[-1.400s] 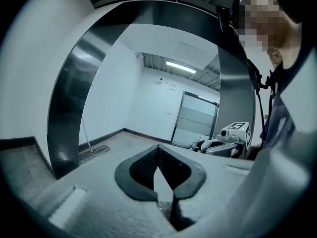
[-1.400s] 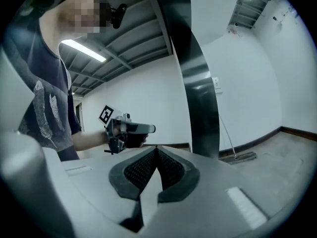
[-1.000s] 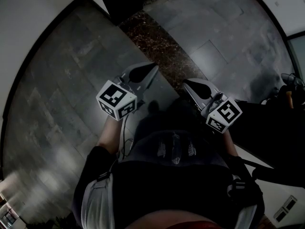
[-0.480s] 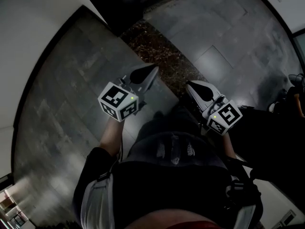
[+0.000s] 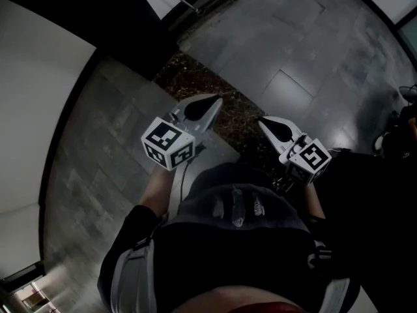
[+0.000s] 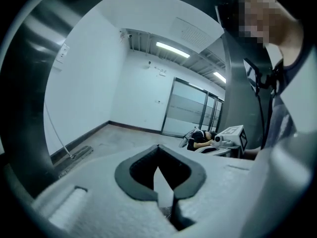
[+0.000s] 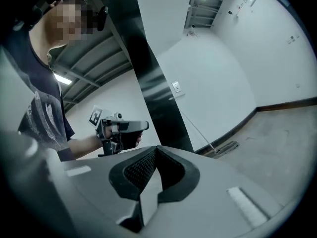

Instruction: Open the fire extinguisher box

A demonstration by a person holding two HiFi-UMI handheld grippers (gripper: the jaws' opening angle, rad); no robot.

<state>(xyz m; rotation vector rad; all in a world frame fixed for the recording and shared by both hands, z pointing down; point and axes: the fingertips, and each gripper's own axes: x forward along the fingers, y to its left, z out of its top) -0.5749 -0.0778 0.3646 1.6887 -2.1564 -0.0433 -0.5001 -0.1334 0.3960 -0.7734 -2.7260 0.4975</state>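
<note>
You stand on a grey tiled floor, with a white wall on your left and a dark pillar at the far left. No fire extinguisher box shows in any view, so there's nothing to reach for yet. That likely explains the carry: left gripper and right gripper are held out side by side before your waist, each with jaws closed on nothing.
</note>
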